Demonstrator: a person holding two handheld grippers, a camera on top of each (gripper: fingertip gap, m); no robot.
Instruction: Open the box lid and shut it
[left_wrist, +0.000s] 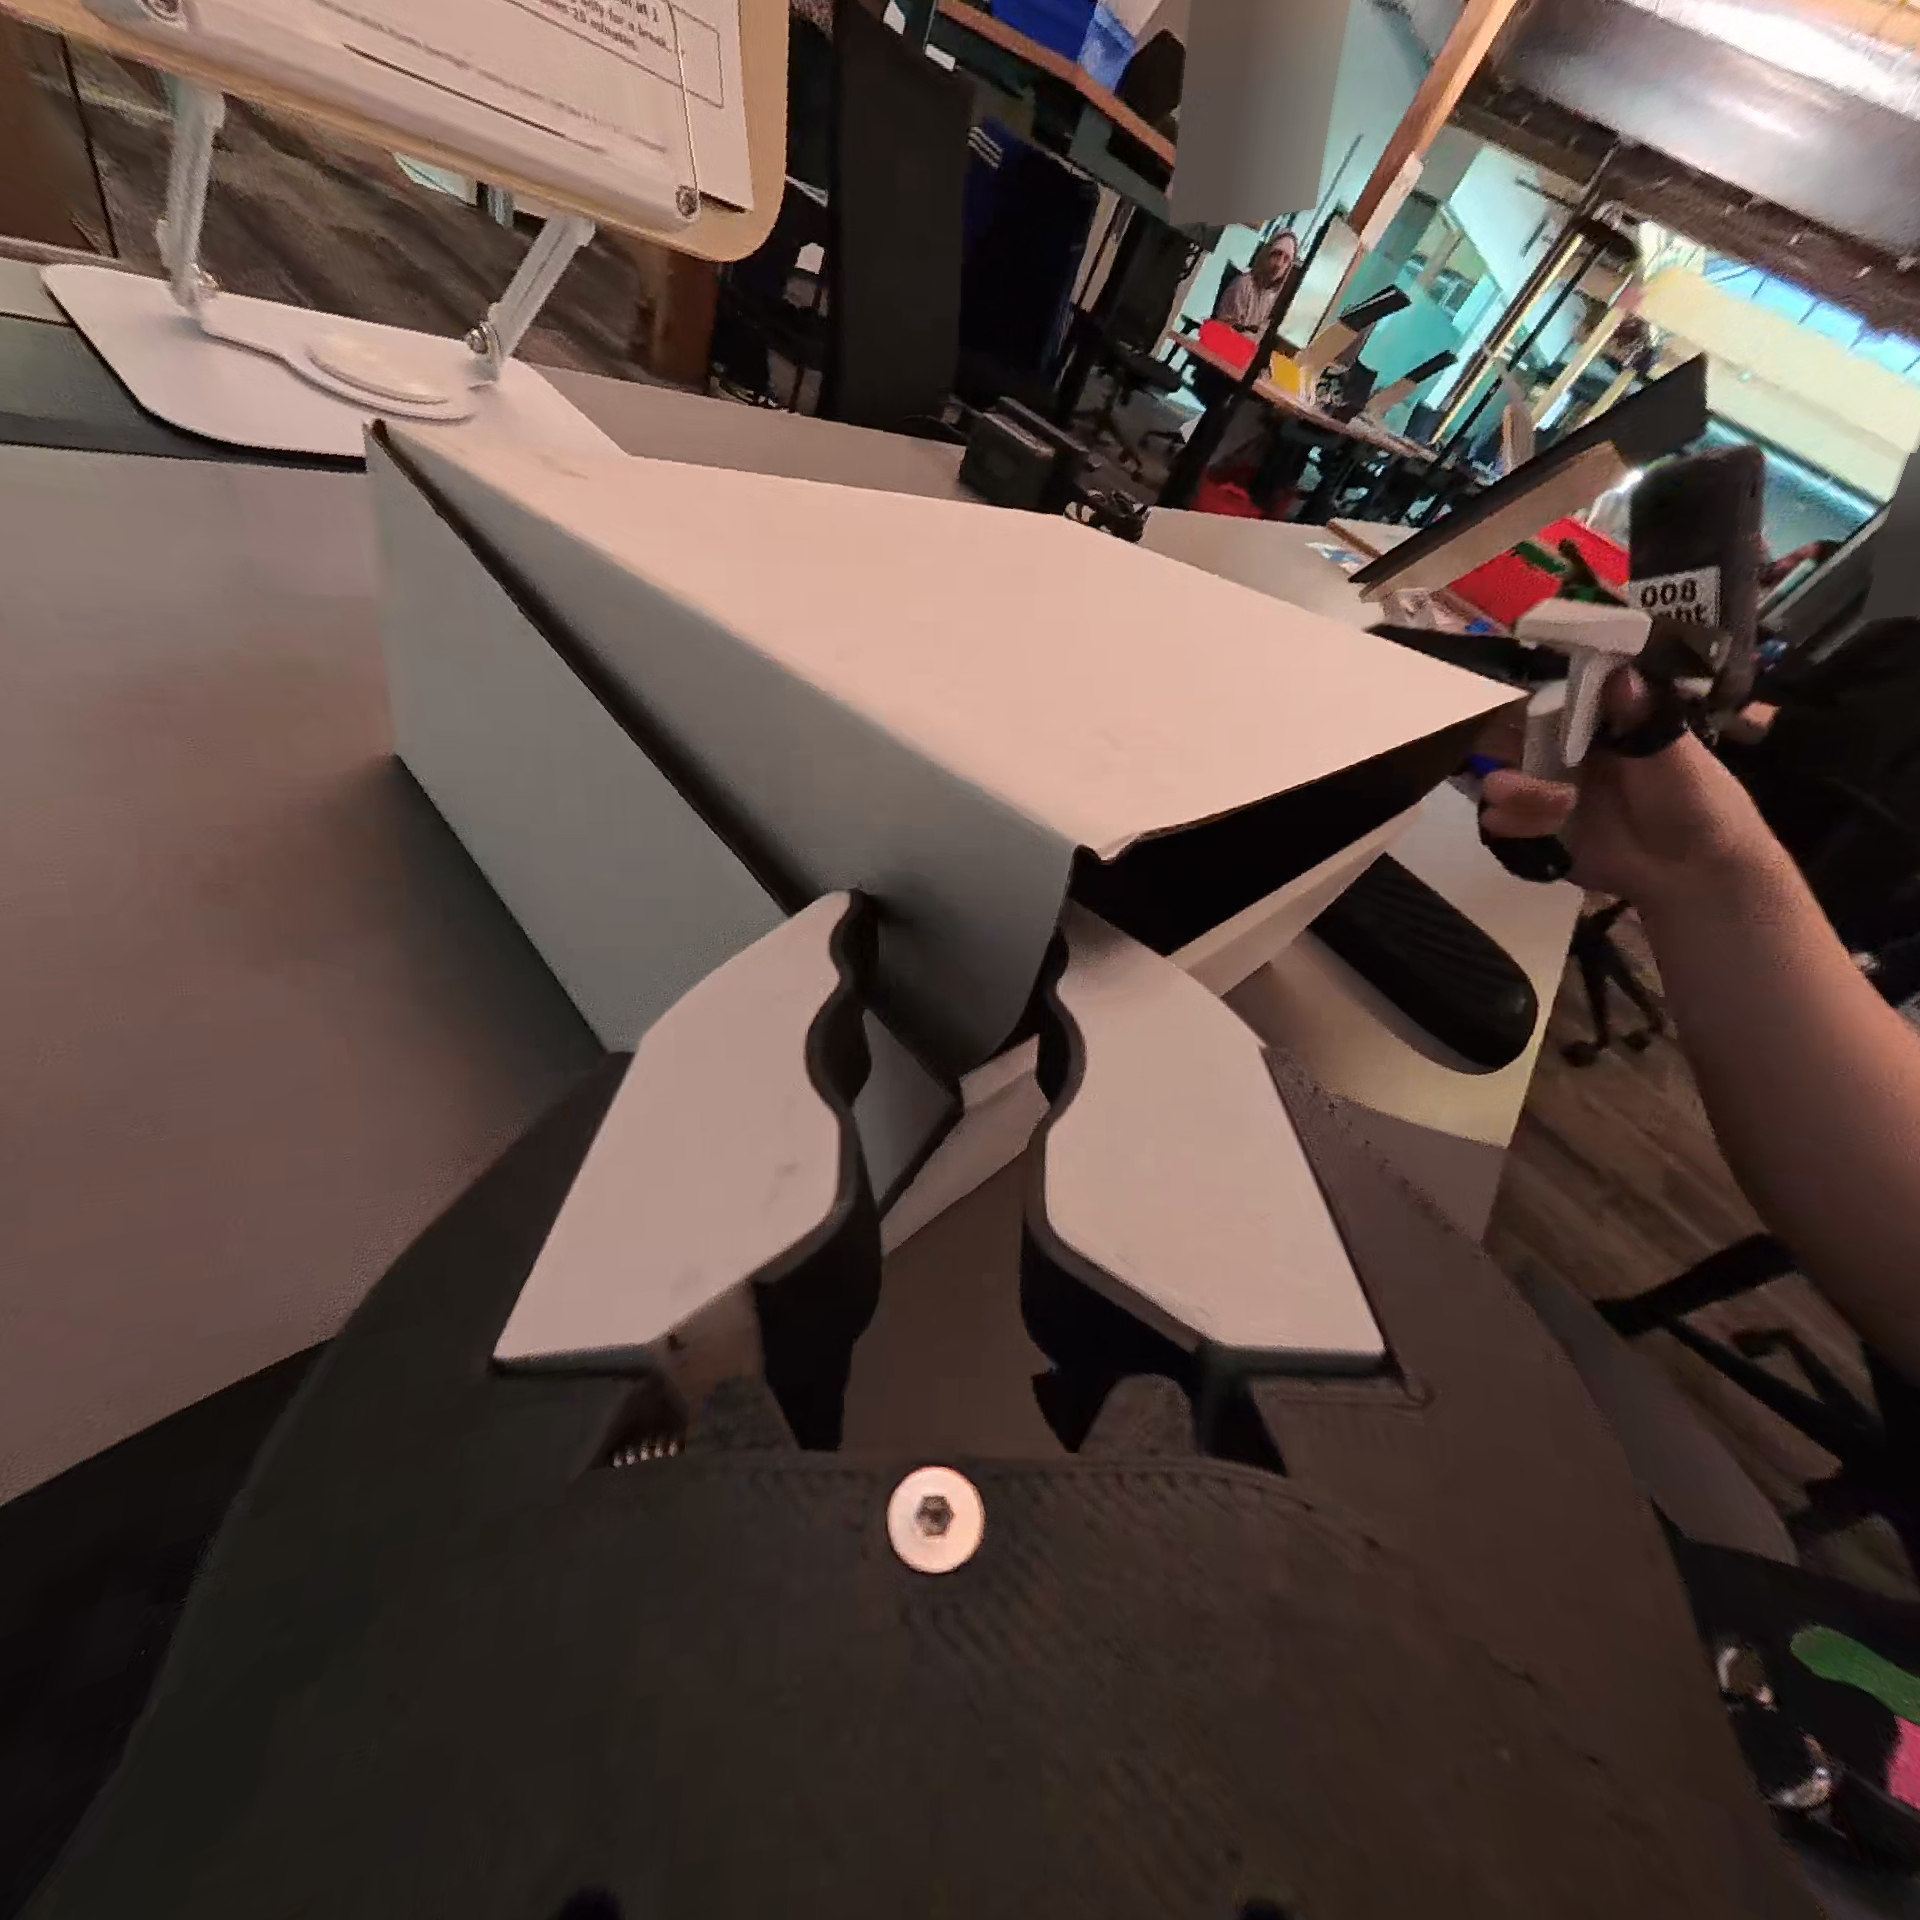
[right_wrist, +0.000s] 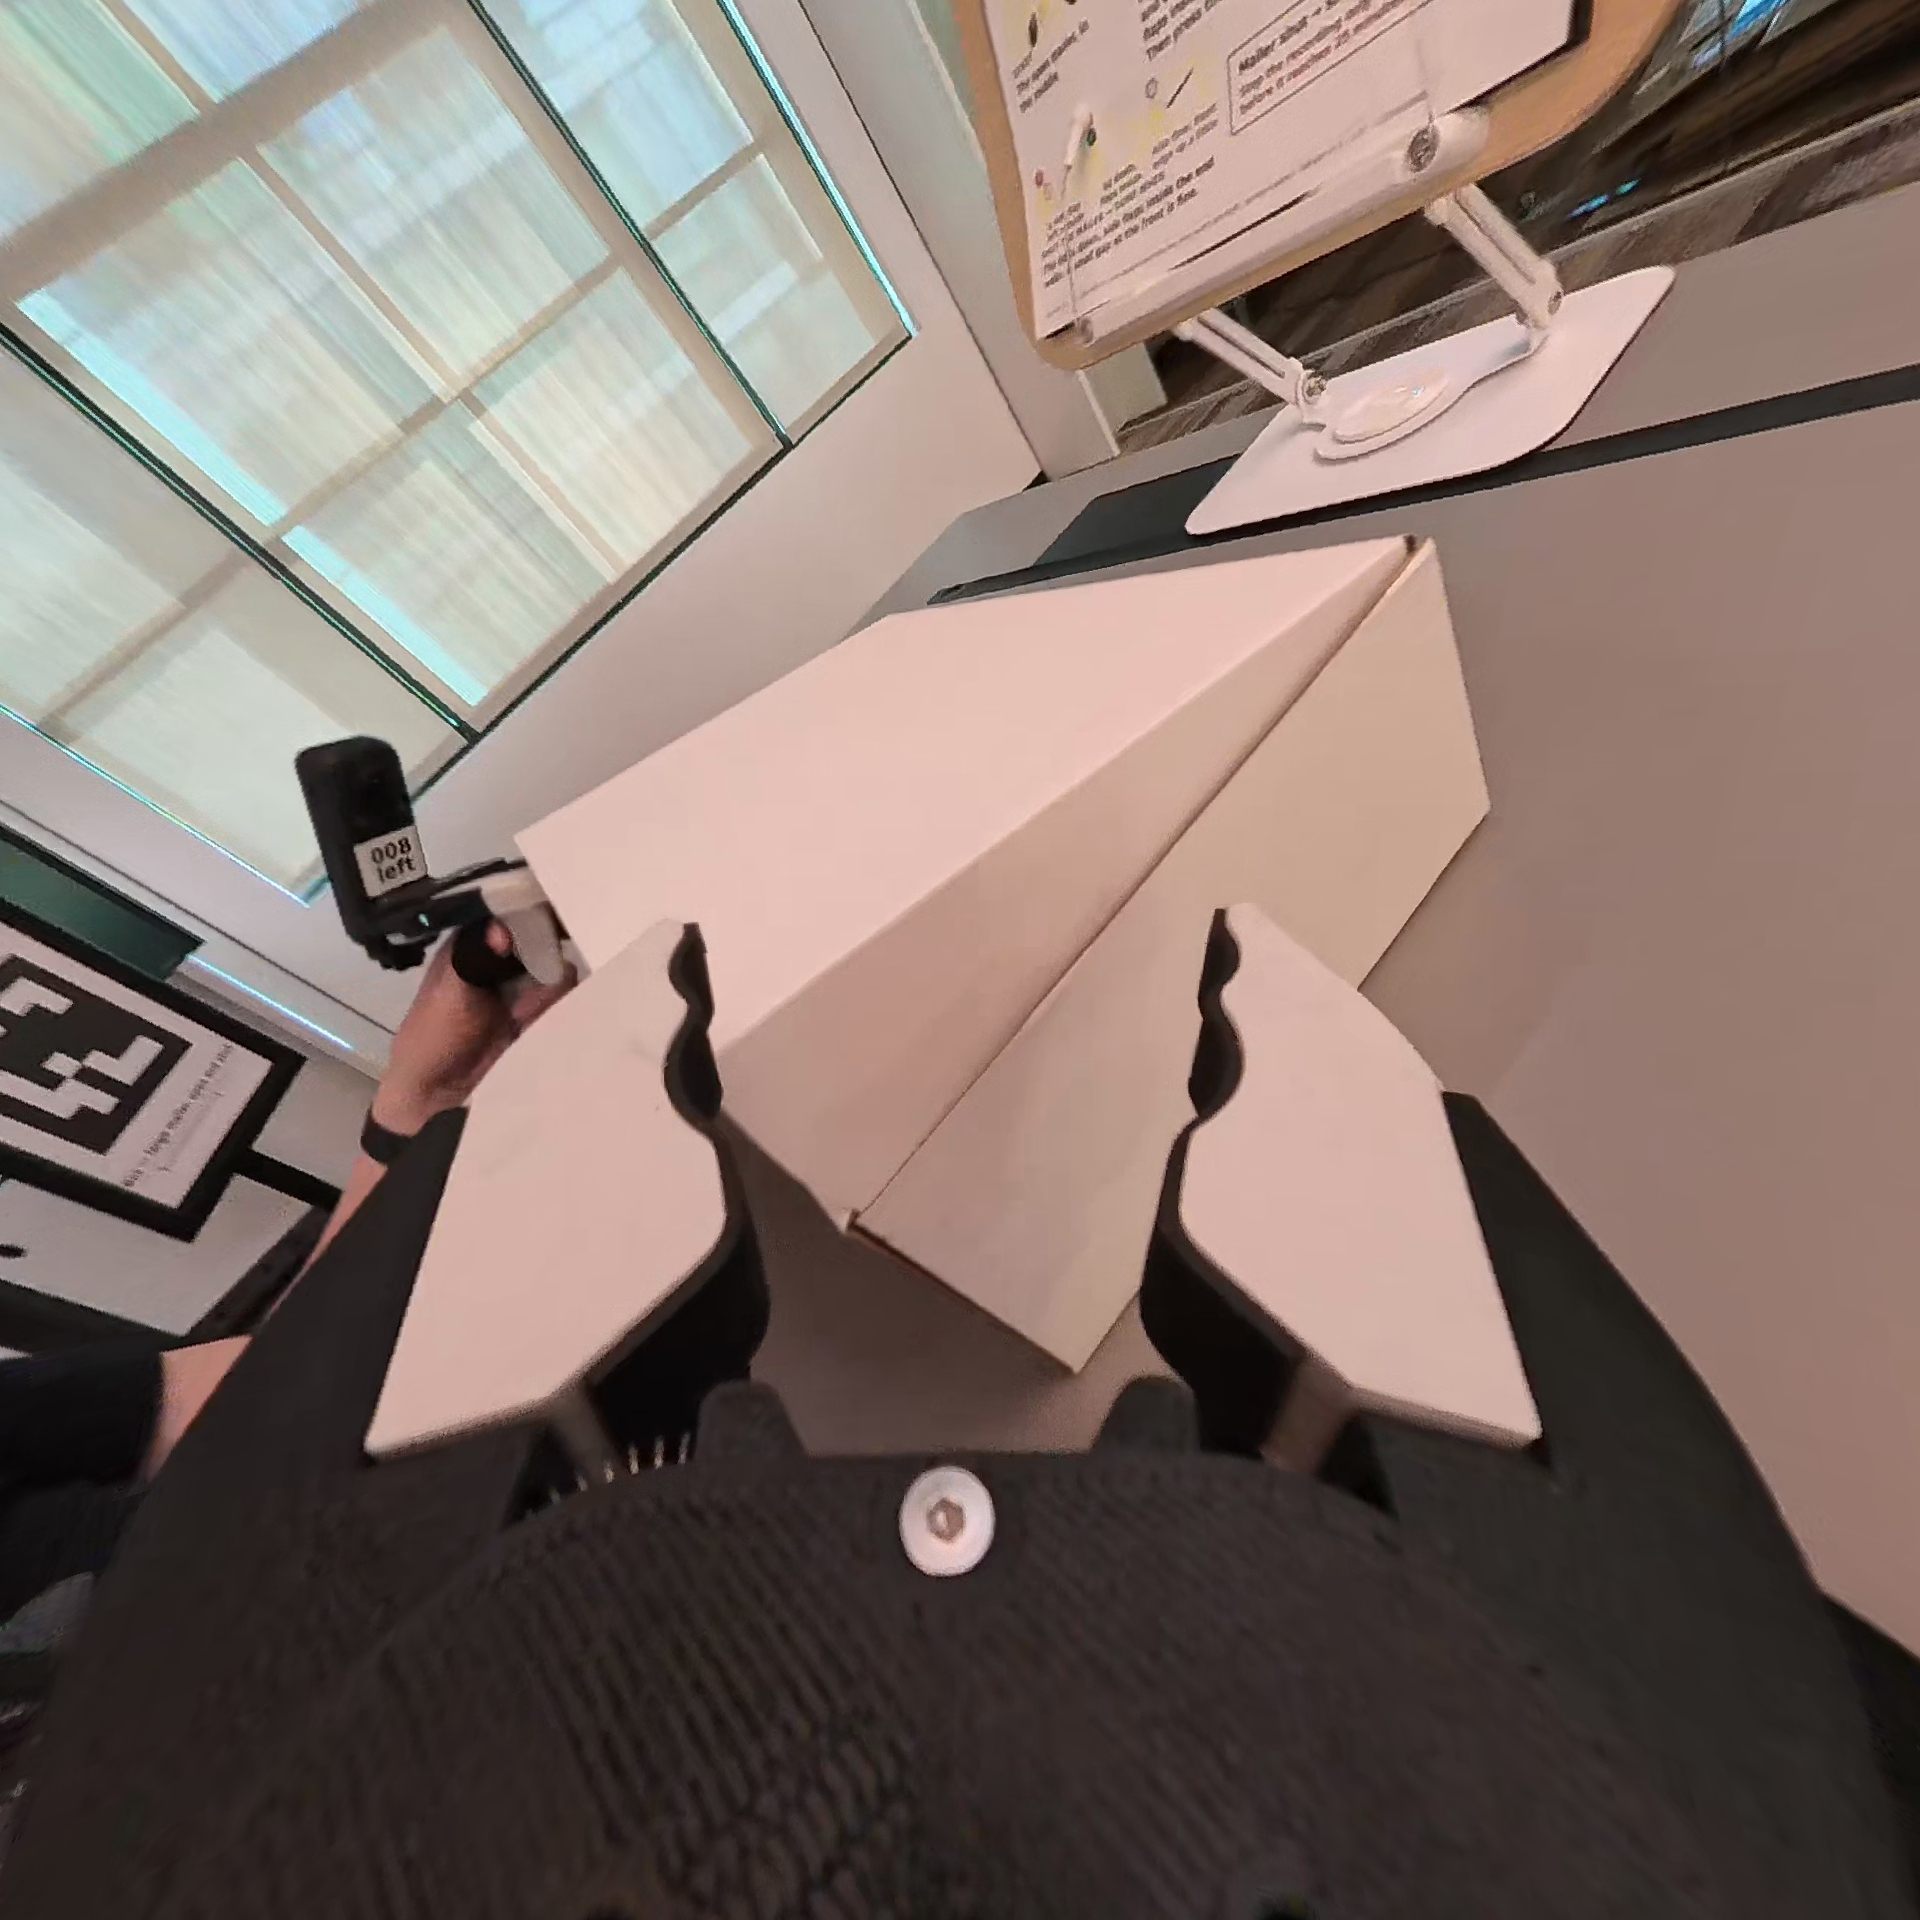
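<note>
A white cardboard box stands on the grey table (left_wrist: 156, 831). Its lid (left_wrist: 935, 623) is hinged at the back and raised at the front, leaving a dark gap over the base (left_wrist: 499, 748). My left gripper (left_wrist: 956, 925) has its jaws narrowed on the lid's near corner flap. My right gripper (right_wrist: 956, 930) is wide open, with the lid's (right_wrist: 935, 790) other front corner between its fingers, above the base (right_wrist: 1247, 935). Each gripper shows in the other's view, the right (left_wrist: 1569, 686) and the left (right_wrist: 530, 925), each at the lid's far corner.
A board with a printed sheet on a white stand (left_wrist: 416, 125) sits behind the box, also in the right wrist view (right_wrist: 1299, 156). A person's hand (left_wrist: 1621, 831) holds the right gripper. A black chair armrest (left_wrist: 1423, 966) lies by the table's edge. Windows (right_wrist: 364, 364) are beyond.
</note>
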